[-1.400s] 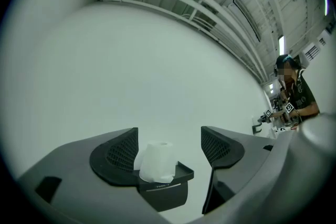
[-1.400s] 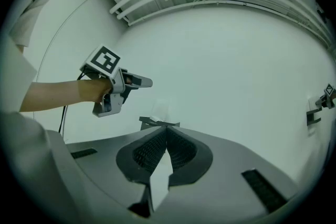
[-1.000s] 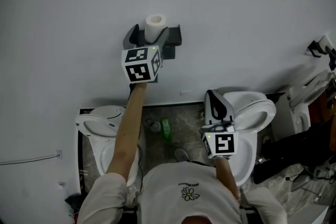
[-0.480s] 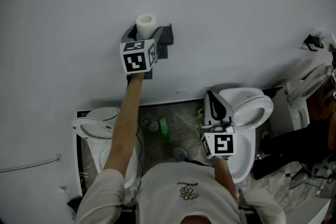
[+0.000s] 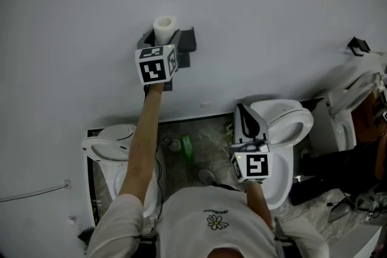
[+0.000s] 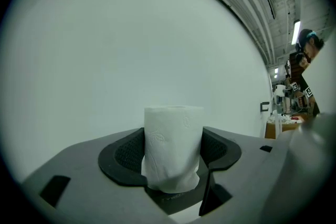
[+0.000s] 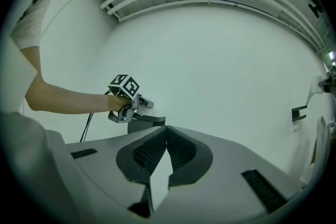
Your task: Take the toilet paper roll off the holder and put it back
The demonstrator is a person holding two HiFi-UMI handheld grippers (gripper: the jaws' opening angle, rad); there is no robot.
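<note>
Now left gripper (image 5: 162, 40) is grasping the toilet paper roll (image 5: 164, 26) on the holder (image 5: 188, 39), upper centre-left.
Left arm is reaching straight out to the wall, gripper level, jaws just closing, pads pressing the upright roll; right gripper (image 5: 247, 118) is hovering lower centre-right, clenched, empty.

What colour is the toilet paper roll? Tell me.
White, faintly embossed; the toilet paper roll shows best in the left gripper view.
</note>
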